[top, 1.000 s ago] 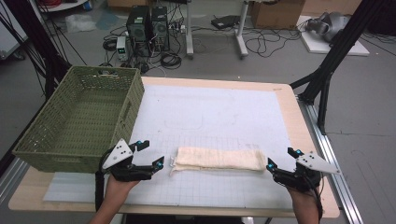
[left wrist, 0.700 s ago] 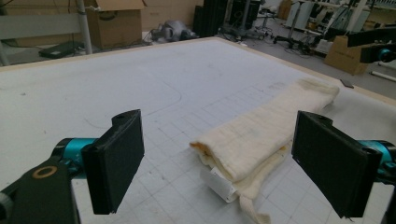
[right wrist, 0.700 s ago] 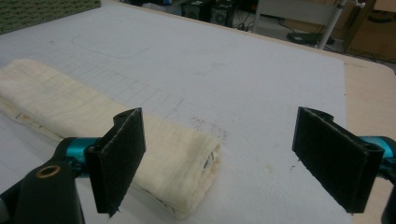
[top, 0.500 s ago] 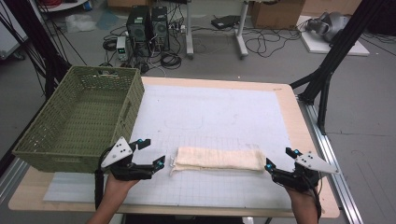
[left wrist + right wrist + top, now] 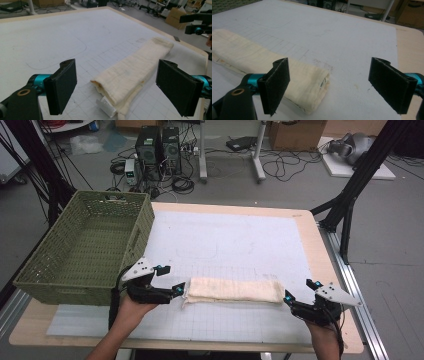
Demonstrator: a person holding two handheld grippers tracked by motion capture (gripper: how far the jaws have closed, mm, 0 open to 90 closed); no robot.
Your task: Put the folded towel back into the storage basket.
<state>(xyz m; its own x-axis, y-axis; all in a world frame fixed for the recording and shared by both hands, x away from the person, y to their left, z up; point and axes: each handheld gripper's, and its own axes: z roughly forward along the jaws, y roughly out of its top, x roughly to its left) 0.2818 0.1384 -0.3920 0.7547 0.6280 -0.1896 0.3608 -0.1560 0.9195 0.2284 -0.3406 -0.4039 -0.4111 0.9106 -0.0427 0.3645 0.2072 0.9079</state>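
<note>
A cream cloth (image 5: 232,291), folded into a long strip, lies across the near part of the white mat. My left gripper (image 5: 170,279) stands open at the strip's left end, one jaw tip close to the cloth. In the left gripper view the cloth (image 5: 135,72) with its white label runs away between the pads (image 5: 63,85) of the left gripper (image 5: 120,86). My right gripper (image 5: 299,290) is open just off the strip's right end. In the right gripper view the rolled end of the cloth (image 5: 262,65) lies by the left pad (image 5: 275,85), with nothing held.
A green woven basket (image 5: 145,227) stands at the table's left, close behind my left hand. The gridded white mat (image 5: 225,240) covers most of the wooden table (image 5: 327,270). Black frame legs and cables are on the floor beyond.
My right gripper has crept slightly left toward the cloth's right end. The left gripper and the cloth have hardly moved.
</note>
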